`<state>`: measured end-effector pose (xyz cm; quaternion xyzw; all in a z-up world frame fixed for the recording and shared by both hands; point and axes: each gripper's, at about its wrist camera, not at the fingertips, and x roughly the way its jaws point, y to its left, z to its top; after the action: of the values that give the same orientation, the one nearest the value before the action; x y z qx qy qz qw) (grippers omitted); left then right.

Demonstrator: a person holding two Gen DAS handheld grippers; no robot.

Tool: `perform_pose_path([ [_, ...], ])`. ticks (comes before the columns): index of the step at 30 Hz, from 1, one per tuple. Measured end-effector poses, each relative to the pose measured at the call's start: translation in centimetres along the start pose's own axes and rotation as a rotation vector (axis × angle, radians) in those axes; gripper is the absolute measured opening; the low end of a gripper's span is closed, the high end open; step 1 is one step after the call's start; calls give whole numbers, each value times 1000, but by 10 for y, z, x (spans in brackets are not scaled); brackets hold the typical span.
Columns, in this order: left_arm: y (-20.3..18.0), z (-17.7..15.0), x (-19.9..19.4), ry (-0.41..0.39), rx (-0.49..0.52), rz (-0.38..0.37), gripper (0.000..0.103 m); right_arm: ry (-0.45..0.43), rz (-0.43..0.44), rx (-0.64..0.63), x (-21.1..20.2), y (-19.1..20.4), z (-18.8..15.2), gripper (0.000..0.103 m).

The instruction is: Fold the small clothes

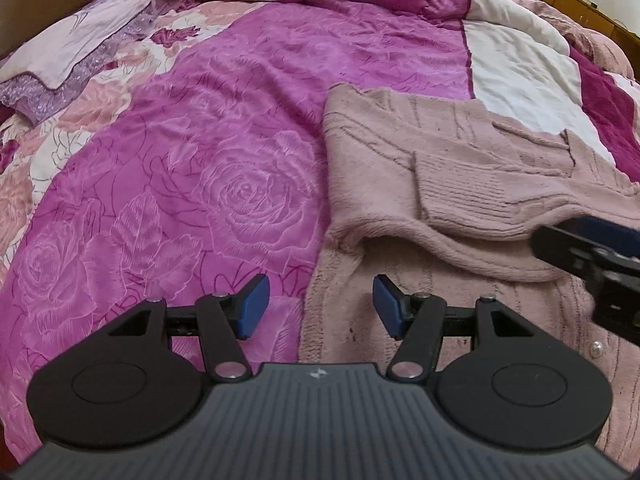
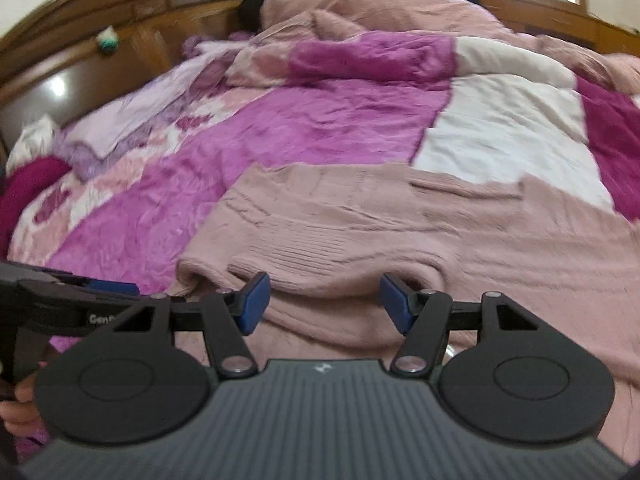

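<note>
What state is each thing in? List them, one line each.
pink sweater: lying on the bed, partly folded, one sleeve laid across its body.
left gripper: open, empty, over the sweater's edge.
right gripper: open, empty, above the sweater's fold.
quilt: spread out, wrinkled.
pillow: lying flat at the bed's head.

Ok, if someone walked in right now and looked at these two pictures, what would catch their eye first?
Probably the bright magenta rose-patterned quilt covering the bed, with a white patch at its far right. Next, the dusty pink knitted sweater lying partly folded on the quilt's right side, a ribbed cuff laid across it. Both hand-held grippers stand open and empty just above it: the left hand-held gripper at its near edge, the right hand-held gripper over its middle fold.
</note>
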<state>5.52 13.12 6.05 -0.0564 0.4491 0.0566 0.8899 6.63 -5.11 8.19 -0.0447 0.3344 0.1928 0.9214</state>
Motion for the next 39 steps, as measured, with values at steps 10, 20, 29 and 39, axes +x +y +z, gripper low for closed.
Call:
perform_pose_path([
  [10, 0, 0, 8, 7, -3, -2, 65, 69, -30, -260, 44, 25, 4, 62],
  [20, -3, 3, 14, 2, -5, 1, 65, 17, 2, -336, 45, 34, 7, 12],
  [29, -9, 10, 19, -14, 10, 12, 65, -167, -118, -100, -20, -25, 29, 11],
  [39, -12, 10, 23, -19, 16, 27, 65, -136, -344, 207, -53, -126, -14, 11],
])
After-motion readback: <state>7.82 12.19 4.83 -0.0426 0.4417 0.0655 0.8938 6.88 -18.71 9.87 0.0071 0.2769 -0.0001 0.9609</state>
